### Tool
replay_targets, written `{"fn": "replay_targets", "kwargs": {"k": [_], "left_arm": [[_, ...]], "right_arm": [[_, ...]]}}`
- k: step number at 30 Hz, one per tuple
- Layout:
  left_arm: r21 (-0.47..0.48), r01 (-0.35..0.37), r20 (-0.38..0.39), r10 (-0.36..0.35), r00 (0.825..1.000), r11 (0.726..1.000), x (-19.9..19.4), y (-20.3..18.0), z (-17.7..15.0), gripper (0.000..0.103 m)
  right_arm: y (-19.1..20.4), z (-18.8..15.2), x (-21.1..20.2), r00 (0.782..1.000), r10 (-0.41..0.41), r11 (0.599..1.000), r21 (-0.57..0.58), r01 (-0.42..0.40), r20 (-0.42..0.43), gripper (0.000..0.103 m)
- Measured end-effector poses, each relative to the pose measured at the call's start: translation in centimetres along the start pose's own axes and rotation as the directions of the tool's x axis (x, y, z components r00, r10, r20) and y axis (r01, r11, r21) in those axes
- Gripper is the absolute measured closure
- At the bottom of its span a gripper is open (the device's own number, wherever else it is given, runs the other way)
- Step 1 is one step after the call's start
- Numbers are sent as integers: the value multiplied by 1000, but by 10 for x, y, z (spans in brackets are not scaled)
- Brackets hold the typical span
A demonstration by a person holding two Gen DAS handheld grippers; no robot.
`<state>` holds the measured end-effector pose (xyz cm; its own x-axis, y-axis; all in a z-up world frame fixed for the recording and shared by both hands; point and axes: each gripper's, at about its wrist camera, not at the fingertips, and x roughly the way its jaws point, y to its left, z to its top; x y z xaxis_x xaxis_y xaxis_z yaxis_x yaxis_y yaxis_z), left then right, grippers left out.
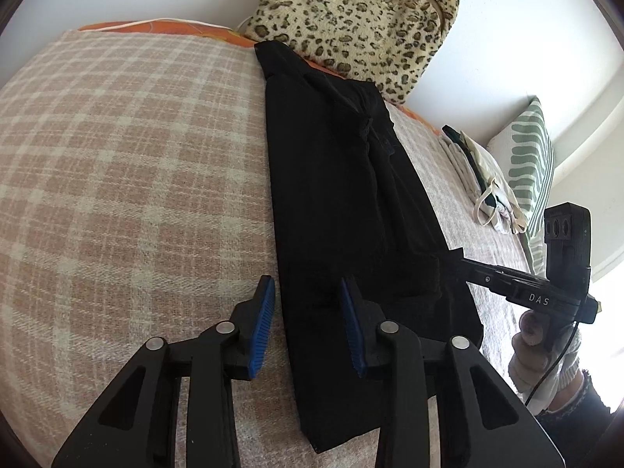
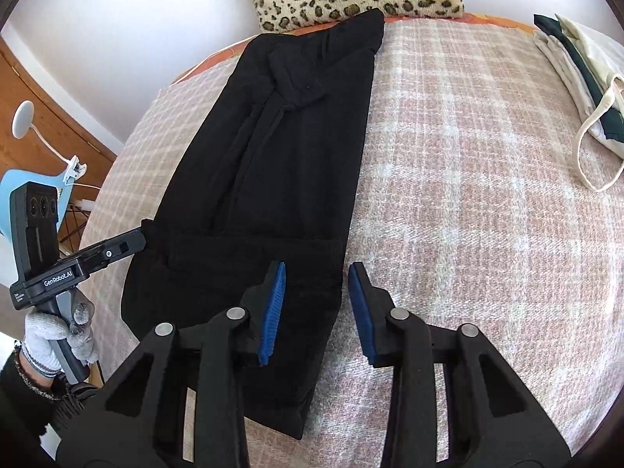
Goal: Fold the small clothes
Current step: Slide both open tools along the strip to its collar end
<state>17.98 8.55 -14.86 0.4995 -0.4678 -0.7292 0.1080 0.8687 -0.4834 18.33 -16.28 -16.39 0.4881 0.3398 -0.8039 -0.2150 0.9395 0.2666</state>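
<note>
A black garment (image 1: 343,202) lies folded into a long narrow strip on the plaid blanket (image 1: 128,179); it also shows in the right wrist view (image 2: 280,163). My left gripper (image 1: 306,319) is open, its jaws astride the garment's left edge near the front end. My right gripper (image 2: 316,304) is open, its jaws astride the garment's right edge. In the left wrist view the right gripper's fingers (image 1: 464,263) touch the garment's right side. In the right wrist view the left gripper's fingers (image 2: 128,243) touch its left side.
A leopard-print cushion (image 1: 351,11) leans on the wall behind the garment. A pile of cream and dark green cloth (image 2: 581,82) lies at the right. A green-striped pillow (image 1: 530,163) stands beyond it. A wooden door (image 2: 50,117) and a white lamp (image 2: 23,119) are at left.
</note>
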Motion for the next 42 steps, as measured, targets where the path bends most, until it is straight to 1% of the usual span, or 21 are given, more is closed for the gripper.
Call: {"fn": "replay_targets", "kwargs": {"k": [1,3,6,7,8,10,14,15,16,17,18,22,24,26,28,30,33,36,37,39,42], "left_arm": [[9,-10,8,9,1000,1000,0,-2,0,92],[20,-43,29,42,999,999,-1,-2,-1,92],[19,-81,36,81,996,997,-2,0,0,92],[12,-88,42,87,995,996,-4,1,1,90],[5,-90,44,90,995,996,-6,2,3,90],[-1,-86,51,86,995,996,-11,3,7,87],[38,-89,104,85,991,995,-22,-5,12,86],[46,-87,111,81,990,995,-24,-7,14,81],[49,-80,118,74,990,996,-26,-8,16,71],[47,-74,126,68,990,996,-27,-8,18,65],[40,-69,136,63,989,997,-29,-9,20,56],[-14,-12,145,14,989,1000,-33,-8,38,56],[-21,0,156,3,988,1000,-35,-6,49,56],[-18,-6,154,9,988,1000,-34,-2,63,56],[-25,-8,147,12,989,1000,-30,6,77,56],[-38,-12,131,17,991,999,-23,15,91,56],[-38,-12,92,15,996,999,-7,28,110,56],[-38,-24,61,27,998,999,12,40,131,56],[-44,-20,57,23,998,999,18,44,137,56],[-60,15,46,-12,999,998,33,51,152,56],[-95,55,39,-51,998,994,56,60,173,52]], "right_arm": [[3,-1,0,1000,-3,1000,-11,3,2,83],[8,-1,0,1000,-27,999,-40,28,14,89],[7,-2,5,998,-66,996,-52,66,0,89],[6,-1,4,997,-74,996,-47,74,0,89],[4,-1,3,997,-75,996,-38,75,3,87],[-1,1,-3,997,-70,998,-10,70,14,79],[-9,7,-19,997,-23,999,29,21,68,74],[-10,9,-22,997,-13,999,36,10,81,71],[-11,10,-25,995,-5,999,43,1,98,68],[-13,12,-28,993,-3,999,49,-3,116,67],[-15,14,-30,991,-6,998,56,-1,131,66],[-28,25,-34,986,13,995,98,-29,164,66],[-35,36,-35,984,24,991,125,-47,179,66],[-42,51,-34,982,52,986,148,-79,181,66],[-48,67,-32,982,64,985,147,-91,178,66],[-54,81,-28,982,68,985,145,-94,178,66],[-65,103,-16,983,101,980,157,-125,157,66],[-73,127,-2,985,103,982,147,-123,136,66],[-76,134,4,986,106,981,148,-125,130,65],[-82,150,14,985,124,977,161,-143,122,63],[-88,173,29,984,138,973,168,-156,114,59]]}}
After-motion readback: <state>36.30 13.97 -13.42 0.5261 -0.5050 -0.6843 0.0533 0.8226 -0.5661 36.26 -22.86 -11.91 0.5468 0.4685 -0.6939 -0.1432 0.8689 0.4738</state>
